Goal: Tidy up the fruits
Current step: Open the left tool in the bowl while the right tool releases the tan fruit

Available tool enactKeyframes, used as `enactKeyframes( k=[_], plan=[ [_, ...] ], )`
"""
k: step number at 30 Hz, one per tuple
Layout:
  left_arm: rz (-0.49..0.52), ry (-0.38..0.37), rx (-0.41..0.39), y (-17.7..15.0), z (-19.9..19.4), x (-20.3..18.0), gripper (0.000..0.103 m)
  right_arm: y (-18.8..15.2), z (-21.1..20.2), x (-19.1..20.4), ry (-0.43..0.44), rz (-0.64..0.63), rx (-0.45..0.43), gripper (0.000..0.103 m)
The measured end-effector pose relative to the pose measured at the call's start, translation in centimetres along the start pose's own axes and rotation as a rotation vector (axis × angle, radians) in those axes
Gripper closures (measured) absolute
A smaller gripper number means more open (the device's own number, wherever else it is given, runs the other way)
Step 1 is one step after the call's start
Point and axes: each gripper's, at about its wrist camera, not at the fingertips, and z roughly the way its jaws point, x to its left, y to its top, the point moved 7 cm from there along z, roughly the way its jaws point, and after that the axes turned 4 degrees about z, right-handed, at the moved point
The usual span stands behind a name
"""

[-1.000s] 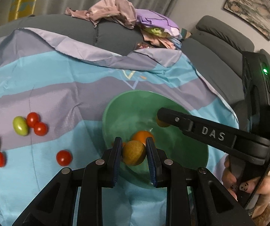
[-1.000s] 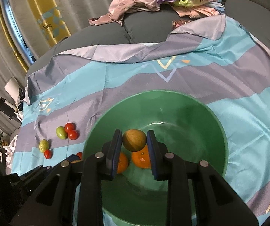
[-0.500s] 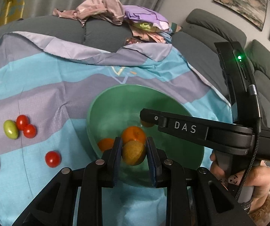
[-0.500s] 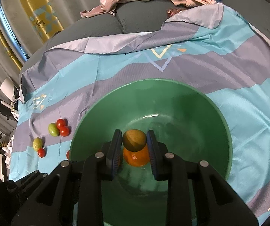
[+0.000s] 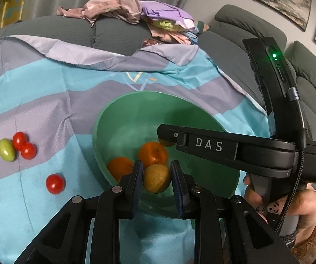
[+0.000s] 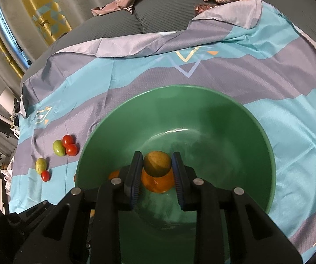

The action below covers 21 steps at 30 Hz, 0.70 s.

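Note:
A green bowl (image 5: 105, 118) (image 6: 265, 145) stands on the striped cloth with two oranges (image 5: 152, 155) (image 5: 119, 167) in it. My left gripper (image 5: 156, 169) is shut on a yellow-orange round fruit (image 5: 156, 179) at the bowl's near rim. My right gripper (image 6: 157, 157) is shut on a yellow-brown round fruit (image 6: 156, 164) inside the bowl, just above an orange (image 6: 156, 183). In the left wrist view the right gripper (image 5: 165, 135) reaches in from the right, with a hand (image 5: 290, 204) on its handle.
Small red tomatoes (image 5: 55, 183) (image 6: 72, 149) and green ones (image 5: 6, 149) (image 6: 41, 165) lie loose on the blue and grey cloth (image 5: 47, 83) left of the bowl. Crumpled clothes (image 5: 122, 11) are piled on the grey sofa (image 5: 241, 50) behind.
The right gripper has sunk a little deeper into the bowl with its fruit. The left wrist view has shifted slightly, so both oranges now show. Both grips are unchanged.

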Motion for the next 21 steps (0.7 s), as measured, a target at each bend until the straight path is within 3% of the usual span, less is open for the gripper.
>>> enactKeyframes(
  k=[6, 9, 12, 14, 18, 21],
  plan=[
    [-0.004, -0.009, 0.001, 0.1, -0.1, 0.0, 0.076, -0.1, 0.0, 0.0, -0.001, 0.007, 0.002, 0.073],
    [-0.011, -0.015, 0.000, 0.5, -1.1, 0.2, 0.076, 0.3, -0.6, 0.1, 0.009, 0.009, -0.020, 0.067],
    [-0.029, -0.012, -0.044, 1.2, -3.6, 1.1, 0.065, 0.6, -1.4, 0.3, 0.030, 0.018, -0.046, 0.046],
    [-0.057, 0.028, -0.086, 1.8, -5.9, 2.6, 0.052, 0.8, -2.0, 0.8, 0.051, 0.016, -0.065, 0.043],
    [-0.145, 0.146, -0.158, 2.1, -10.4, 7.1, 0.051, 0.8, -2.7, 2.2, 0.072, -0.009, -0.082, 0.043],
    [-0.232, 0.283, -0.155, 1.1, -13.3, 11.4, 0.050, 0.7, -2.8, 3.8, 0.105, -0.043, -0.081, 0.042]
  ],
)
